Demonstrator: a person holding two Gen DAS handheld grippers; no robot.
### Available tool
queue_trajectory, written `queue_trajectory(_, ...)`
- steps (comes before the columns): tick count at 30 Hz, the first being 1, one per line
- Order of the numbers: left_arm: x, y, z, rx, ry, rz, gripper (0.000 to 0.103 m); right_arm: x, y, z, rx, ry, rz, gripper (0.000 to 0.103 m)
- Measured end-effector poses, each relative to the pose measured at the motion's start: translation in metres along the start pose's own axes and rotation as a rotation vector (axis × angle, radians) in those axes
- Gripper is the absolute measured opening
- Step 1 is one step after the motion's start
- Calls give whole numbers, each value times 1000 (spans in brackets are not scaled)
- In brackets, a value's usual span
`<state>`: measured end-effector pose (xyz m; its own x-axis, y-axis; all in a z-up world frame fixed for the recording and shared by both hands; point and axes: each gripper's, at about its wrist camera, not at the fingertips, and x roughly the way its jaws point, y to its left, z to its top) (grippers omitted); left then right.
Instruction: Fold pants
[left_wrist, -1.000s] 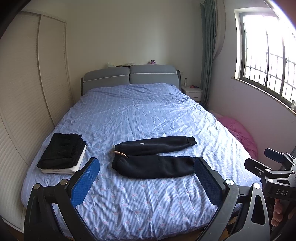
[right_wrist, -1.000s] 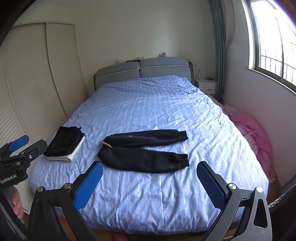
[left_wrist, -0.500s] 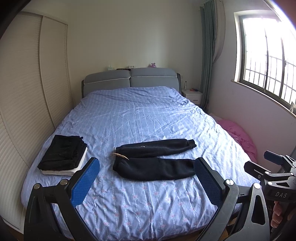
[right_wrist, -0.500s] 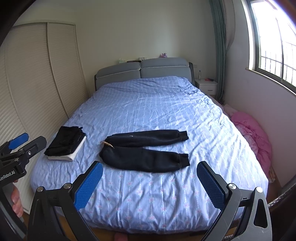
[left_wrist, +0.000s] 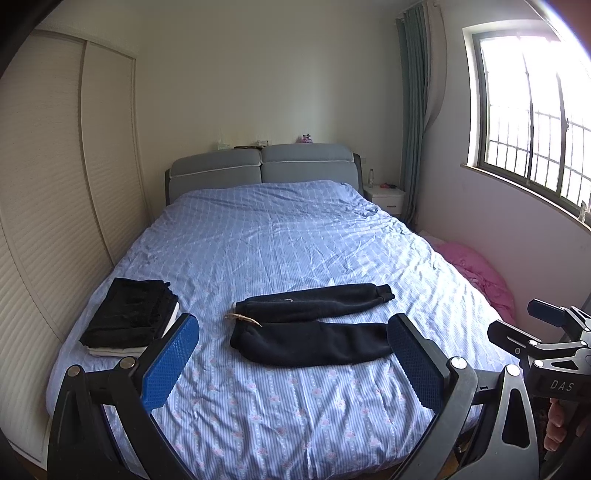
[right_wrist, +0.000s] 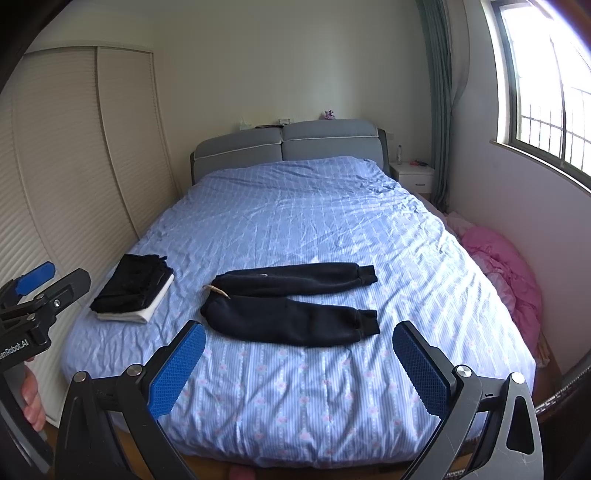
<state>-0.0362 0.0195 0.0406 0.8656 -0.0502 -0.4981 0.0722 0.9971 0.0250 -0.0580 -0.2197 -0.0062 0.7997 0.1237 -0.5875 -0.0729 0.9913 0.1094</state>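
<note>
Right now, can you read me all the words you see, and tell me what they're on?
"DAS" on the right tongs' black body, seen from the left camera.
"enRobot.AI", its start cut off by the picture edge, on the left tongs' black body, seen from the right camera.
Nothing readable on the pants or the bed.

black pants (left_wrist: 314, 332) lie unfolded, legs apart.

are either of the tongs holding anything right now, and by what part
Nothing is held. The left tongs and right tongs are both open, short of the black pants lying spread on the bed.
</note>
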Motion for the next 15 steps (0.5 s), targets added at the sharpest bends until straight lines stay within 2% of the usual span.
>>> queue_trajectory(15, 1, 0, -2, -3, -2, 5, 103, 1, 1, 1, 0, 3, -3, 103)
